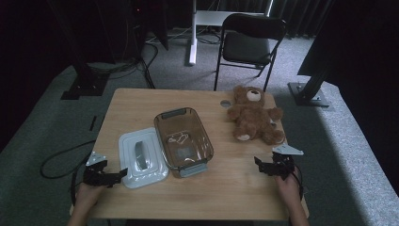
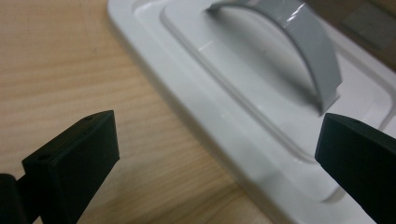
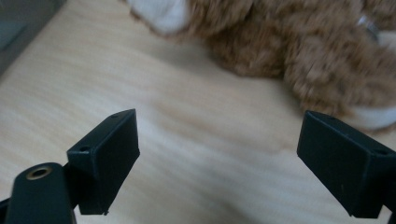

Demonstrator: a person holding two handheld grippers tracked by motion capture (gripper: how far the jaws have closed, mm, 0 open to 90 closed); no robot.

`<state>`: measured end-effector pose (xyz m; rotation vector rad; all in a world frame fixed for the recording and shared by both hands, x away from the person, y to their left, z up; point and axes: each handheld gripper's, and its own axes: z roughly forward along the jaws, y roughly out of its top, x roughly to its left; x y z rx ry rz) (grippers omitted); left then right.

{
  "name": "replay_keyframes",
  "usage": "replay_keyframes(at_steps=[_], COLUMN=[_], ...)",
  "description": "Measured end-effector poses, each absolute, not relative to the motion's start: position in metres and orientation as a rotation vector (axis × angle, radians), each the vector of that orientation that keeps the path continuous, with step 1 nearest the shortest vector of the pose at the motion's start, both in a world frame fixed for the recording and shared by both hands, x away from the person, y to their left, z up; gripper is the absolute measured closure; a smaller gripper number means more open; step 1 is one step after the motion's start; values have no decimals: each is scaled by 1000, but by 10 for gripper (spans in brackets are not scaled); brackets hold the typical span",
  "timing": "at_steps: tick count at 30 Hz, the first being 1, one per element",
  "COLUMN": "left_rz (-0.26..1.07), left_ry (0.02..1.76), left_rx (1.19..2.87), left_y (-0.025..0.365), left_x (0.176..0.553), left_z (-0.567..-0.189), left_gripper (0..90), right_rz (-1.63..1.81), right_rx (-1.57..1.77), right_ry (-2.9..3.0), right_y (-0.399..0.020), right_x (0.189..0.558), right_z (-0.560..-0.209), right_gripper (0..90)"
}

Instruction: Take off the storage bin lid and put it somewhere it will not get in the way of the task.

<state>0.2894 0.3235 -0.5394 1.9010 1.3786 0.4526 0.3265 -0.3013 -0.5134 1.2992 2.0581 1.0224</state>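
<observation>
Two tongs, both with jaws apart and empty: left tongs just beside one white lid, right tongs near one teddy bear; one clear container lies between them.

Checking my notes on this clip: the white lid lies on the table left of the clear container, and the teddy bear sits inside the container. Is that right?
Not quite. The bear lies on the table, right of the container, not inside it; the high view shows this. The lid does lie left of the container.

Left hand-held gripper and right hand-held gripper, jaws wide apart, both low, forearms at the near edge.
</observation>
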Motion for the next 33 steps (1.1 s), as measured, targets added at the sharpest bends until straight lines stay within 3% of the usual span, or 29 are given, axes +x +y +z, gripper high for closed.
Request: replay_keyframes(at_steps=[17, 33], left_rz=[530, 503], left_ry=[1458, 1462], left_rx=[1912, 1866], left_y=[327, 331], left_x=[284, 285], left_z=[-550, -554], left_gripper=[5, 5], right_rz=[1133, 1114], right_rx=[1369, 1555], right_ry=[1842, 1821], right_y=[-296, -288], right_x=[389, 453], right_z=[-454, -440], right_gripper=[120, 106])
